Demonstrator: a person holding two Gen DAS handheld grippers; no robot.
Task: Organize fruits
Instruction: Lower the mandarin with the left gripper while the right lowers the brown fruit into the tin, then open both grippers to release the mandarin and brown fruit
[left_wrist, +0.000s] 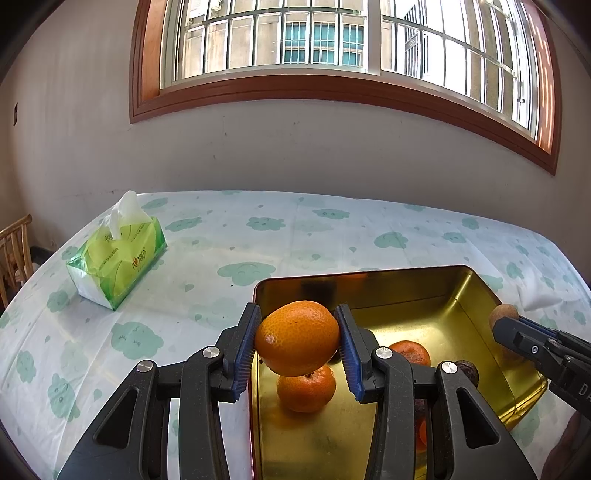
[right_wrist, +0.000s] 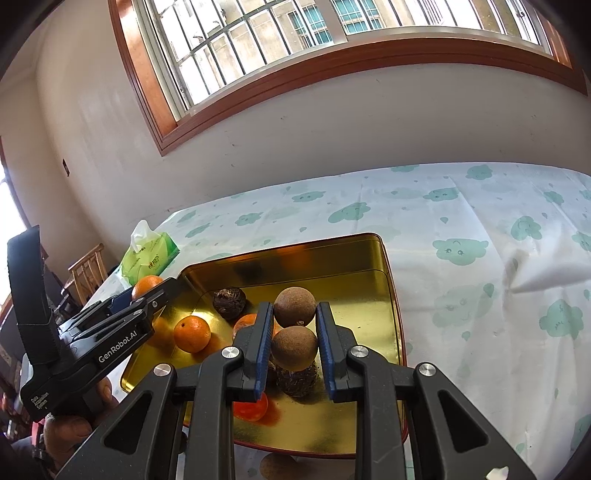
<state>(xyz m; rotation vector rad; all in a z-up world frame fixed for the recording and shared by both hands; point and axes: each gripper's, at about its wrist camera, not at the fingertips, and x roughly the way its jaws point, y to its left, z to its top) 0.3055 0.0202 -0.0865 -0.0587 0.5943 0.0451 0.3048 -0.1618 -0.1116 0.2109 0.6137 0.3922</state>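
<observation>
A gold metal tray (left_wrist: 476, 295) (right_wrist: 388, 295) sits on the cloud-print tablecloth. My left gripper (left_wrist: 297, 341) is shut on an orange (left_wrist: 297, 338) above the tray's left edge; the orange also shows in the right wrist view (right_wrist: 146, 284). Another orange (left_wrist: 306, 393) (right_wrist: 192, 334) lies in the tray below it. My right gripper (right_wrist: 293, 349) is shut on a round brown fruit (right_wrist: 294, 347) (left_wrist: 503, 314) above the tray. In the tray lie another brown round fruit (right_wrist: 294, 307), two dark rough fruits (right_wrist: 229, 301) (right_wrist: 297, 382), and more orange fruit (left_wrist: 412, 350) (right_wrist: 251, 408).
A green tissue pack (left_wrist: 118, 254) (right_wrist: 149, 256) stands at the table's far left. A brown round object (right_wrist: 277, 466) lies on the cloth just in front of the tray. A wooden chair (left_wrist: 14, 247) stands off the left edge. The wall and window are behind the table.
</observation>
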